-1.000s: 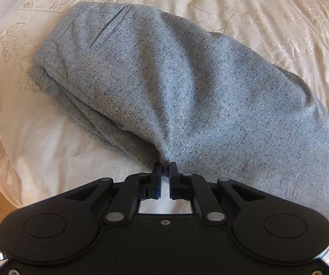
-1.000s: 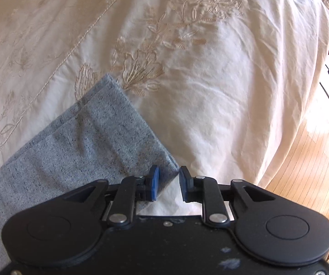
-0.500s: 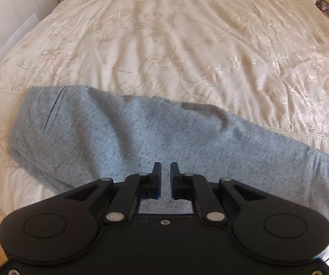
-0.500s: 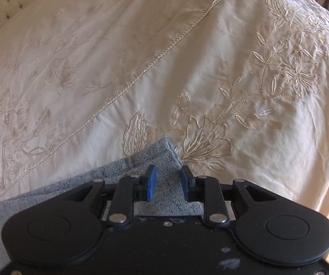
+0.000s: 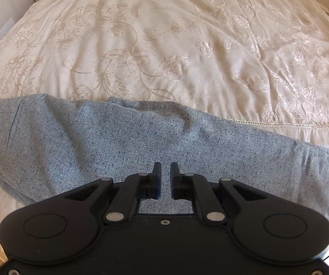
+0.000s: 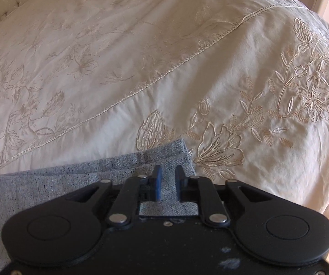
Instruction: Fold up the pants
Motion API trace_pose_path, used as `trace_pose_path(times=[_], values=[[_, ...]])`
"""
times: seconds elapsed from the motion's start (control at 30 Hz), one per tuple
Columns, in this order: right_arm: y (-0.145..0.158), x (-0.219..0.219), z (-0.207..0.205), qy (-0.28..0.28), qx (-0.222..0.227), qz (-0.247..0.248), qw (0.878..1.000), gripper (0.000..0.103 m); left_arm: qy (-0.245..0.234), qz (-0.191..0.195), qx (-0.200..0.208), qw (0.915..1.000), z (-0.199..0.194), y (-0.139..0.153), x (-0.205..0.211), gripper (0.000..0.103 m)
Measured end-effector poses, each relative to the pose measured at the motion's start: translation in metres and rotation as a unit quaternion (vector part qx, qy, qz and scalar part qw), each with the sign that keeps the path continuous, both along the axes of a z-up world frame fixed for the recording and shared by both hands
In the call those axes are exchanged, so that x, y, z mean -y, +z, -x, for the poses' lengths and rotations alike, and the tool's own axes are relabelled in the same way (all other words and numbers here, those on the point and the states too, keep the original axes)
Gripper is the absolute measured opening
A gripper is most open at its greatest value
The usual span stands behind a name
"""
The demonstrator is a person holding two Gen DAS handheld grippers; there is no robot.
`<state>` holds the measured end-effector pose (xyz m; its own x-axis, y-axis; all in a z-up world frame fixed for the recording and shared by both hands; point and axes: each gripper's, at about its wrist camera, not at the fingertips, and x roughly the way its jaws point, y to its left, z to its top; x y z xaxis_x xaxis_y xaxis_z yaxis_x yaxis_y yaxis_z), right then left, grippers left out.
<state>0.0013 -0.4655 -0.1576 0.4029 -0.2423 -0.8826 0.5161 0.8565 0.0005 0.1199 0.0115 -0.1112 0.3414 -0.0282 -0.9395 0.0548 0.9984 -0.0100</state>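
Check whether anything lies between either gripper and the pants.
Nothing visible does. The left gripper hangs right over the pants with bare grey cloth under its narrow gap. The right gripper, jaws opening, sits over the hem end. Only the bedspread surrounds them.

Soft warm daylight, sharp focus, fisheye bending at edges.

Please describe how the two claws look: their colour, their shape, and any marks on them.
Both are matte black plastic. The left claw has two short fingers on hinged links with silver pivot pins, above a broad body with two round raised discs. The right claw has the same build, its blue pads showing more clearly, and pale scuff marks on its body. No cables, hands or sleeves show.
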Motion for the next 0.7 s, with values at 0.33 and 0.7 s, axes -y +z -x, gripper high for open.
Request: trace_pose_path(times=[0.33, 0.7], values=[[-0.008, 0.013, -0.01, 0.024, -0.02, -0.03, 0.999, 0.005, 0.028, 0.003, -0.018, 0.9994, 0.002, -0.007, -0.009, 0.013], [0.011, 0.024, -0.028, 0.006, 0.008, 0.011, 1.0, 0.003, 0.03, 0.0, -0.011, 0.9995, 0.005, -0.006, -0.003, 0.013]])
